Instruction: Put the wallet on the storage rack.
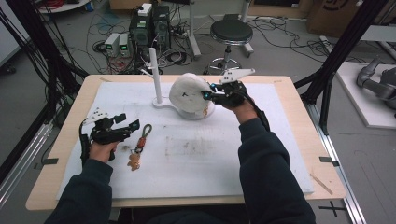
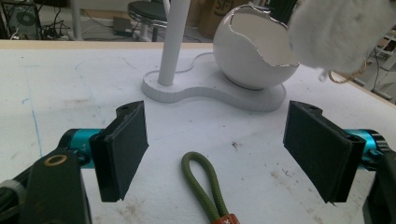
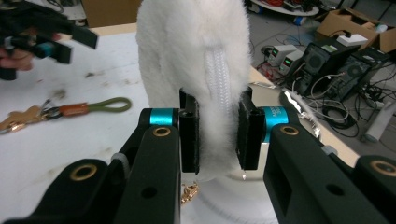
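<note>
A wooden table (image 1: pixel 56 154) carries a broad white mat (image 1: pixel 196 163), smudged brown near its middle, and the person's dark sleeves reach in over its near edge. Toward the far side of the mat stands a white stand (image 1: pixel 161 101) with an upright post (image 1: pixel 154 70) and, on the same base, a white egg-shaped bowl (image 2: pixel 252 60) with a jagged, broken-looking opening. Over that bowl hangs a fluffy white pouch (image 1: pixel 187 93) with a white zipper running down it; from the left gripper view it sits at the bowl's rim, with a thin gold ring dangling beneath. The right gripper (image 1: pixel 208 94) has its jaws pressed in on the pouch, pinching the fur on either side of the zipper, as the right gripper view shows plainly. The left gripper (image 1: pixel 130 123) is held low over the mat's left part, its jaws spread wide with nothing between them. Just beside it on the mat lies a keychain (image 1: pixel 140 147): an olive cord loop, a small orange tab and a little tan charm at the near end.
</note>
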{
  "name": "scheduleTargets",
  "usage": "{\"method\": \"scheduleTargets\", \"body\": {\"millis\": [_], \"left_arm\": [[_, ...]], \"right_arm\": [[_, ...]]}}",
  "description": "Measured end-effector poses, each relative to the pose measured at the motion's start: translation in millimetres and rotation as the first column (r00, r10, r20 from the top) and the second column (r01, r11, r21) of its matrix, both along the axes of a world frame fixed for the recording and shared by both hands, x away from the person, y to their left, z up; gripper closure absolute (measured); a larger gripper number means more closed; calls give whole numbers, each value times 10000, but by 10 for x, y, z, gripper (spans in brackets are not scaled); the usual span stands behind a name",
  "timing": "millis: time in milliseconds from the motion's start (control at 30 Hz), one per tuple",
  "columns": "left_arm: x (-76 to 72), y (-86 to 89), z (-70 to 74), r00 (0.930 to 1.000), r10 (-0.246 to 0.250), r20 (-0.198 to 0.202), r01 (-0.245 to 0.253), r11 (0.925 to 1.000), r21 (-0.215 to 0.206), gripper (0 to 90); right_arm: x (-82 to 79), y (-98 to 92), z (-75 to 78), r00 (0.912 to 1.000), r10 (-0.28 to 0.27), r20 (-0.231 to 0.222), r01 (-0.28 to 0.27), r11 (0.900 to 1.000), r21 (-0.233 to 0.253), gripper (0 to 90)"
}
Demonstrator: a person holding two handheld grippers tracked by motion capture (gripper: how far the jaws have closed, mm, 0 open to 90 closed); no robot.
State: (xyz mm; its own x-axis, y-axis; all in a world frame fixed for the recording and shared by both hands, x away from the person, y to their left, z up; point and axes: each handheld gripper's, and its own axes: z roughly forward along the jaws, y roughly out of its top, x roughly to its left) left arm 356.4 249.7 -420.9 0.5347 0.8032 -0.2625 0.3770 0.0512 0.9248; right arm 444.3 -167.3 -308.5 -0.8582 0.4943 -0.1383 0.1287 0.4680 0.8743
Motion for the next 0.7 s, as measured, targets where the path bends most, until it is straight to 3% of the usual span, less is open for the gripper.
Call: {"method": "scheduleTargets", "body": {"millis": [433, 500, 533, 600, 700], "left_arm": [[-40, 56, -40, 9999, 71, -154, -71, 10000, -8, 218], [-49, 64, -43, 9998, 97, -179, -98, 10000, -20, 218], [-55, 73, -47, 9997, 116, -220, -116, 9999, -17, 218], [-56, 79, -50, 9996, 117, -269, -118, 9999, -46, 218], [-57, 93, -54, 9991, 139, -395, -143, 9998, -110, 218]], "right_arm": [[432, 199, 143, 9965, -412, 723, 455, 9972, -598, 752], [490, 198, 133, 9941, -524, 947, 607, 9944, -868, 752], [543, 178, 93, 9906, -666, 1191, 816, 9887, -1255, 752], [562, 164, 77, 9899, -649, 1257, 826, 9866, -1408, 752], [593, 123, -1, 9895, -609, 1310, 903, 9686, -2318, 752]]}}
